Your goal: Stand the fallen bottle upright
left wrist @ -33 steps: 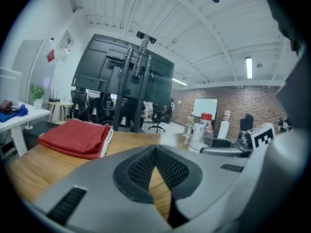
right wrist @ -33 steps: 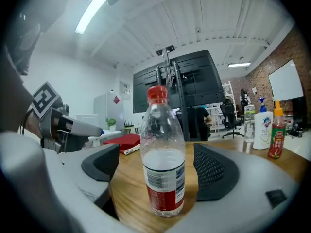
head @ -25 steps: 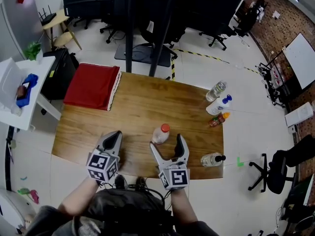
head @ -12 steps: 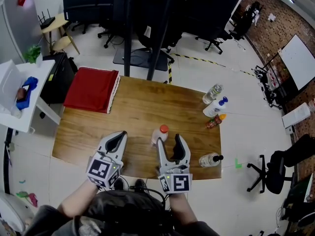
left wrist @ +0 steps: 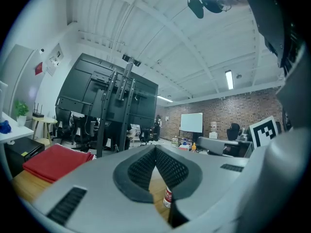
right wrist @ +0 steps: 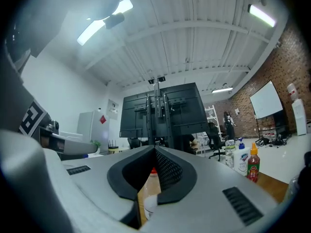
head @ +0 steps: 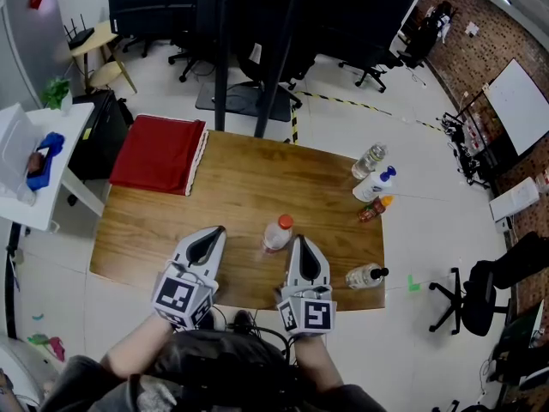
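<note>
A pale bottle with an orange-red cap (head: 277, 233) stands upright near the front middle of the wooden table (head: 240, 187). My right gripper (head: 300, 241) is just right of it with its jaws shut on nothing. My left gripper (head: 214, 231), also shut and empty, is to the bottle's left. The right gripper view shows the bottle (right wrist: 149, 188) behind the closed gripper (right wrist: 155, 150). In the left gripper view only its label (left wrist: 167, 197) peeks below the closed gripper (left wrist: 155, 149). A clear bottle with a black cap (head: 366, 275) lies on its side at the table's front right corner.
At the table's right edge stand a clear water bottle (head: 371, 160), a white bottle with a blue top (head: 377, 184) and an orange sauce bottle (head: 373, 209). A red cloth (head: 159, 151) covers the back left corner. Office chairs and a black frame stand beyond the table.
The right gripper's jaws have gone from wide open beside the orange-capped bottle to shut. Both grippers have risen a little and drawn back towards the table's front edge.
</note>
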{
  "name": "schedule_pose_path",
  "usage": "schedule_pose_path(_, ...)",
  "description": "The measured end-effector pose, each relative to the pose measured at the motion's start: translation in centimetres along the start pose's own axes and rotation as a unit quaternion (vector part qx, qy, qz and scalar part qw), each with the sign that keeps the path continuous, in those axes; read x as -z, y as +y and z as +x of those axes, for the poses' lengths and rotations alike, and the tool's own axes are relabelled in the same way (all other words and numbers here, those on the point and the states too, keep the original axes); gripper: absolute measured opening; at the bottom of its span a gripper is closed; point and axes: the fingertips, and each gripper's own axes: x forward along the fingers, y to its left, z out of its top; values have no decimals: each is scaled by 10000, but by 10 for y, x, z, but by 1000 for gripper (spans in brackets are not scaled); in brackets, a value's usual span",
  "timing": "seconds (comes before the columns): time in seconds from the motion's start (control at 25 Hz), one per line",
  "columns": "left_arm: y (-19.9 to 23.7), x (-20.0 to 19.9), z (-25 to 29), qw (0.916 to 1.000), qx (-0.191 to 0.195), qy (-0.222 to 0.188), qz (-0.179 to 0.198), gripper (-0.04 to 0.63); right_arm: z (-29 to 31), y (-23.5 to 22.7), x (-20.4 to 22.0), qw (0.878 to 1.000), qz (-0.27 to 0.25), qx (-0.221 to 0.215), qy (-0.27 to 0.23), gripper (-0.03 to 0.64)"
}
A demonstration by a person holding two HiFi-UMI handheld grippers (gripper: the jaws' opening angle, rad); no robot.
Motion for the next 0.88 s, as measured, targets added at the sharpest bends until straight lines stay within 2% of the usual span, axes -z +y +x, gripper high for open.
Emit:
schedule_pose_path(0.24,-1,7,2,10000,21,60,-30,25,0,-2,16,9995,-35,54,296,5)
schedule_pose_path(0.88,0,21,-1,9997,-71,212,-96,25,-1,17,29,9965,-503,-277,602,5)
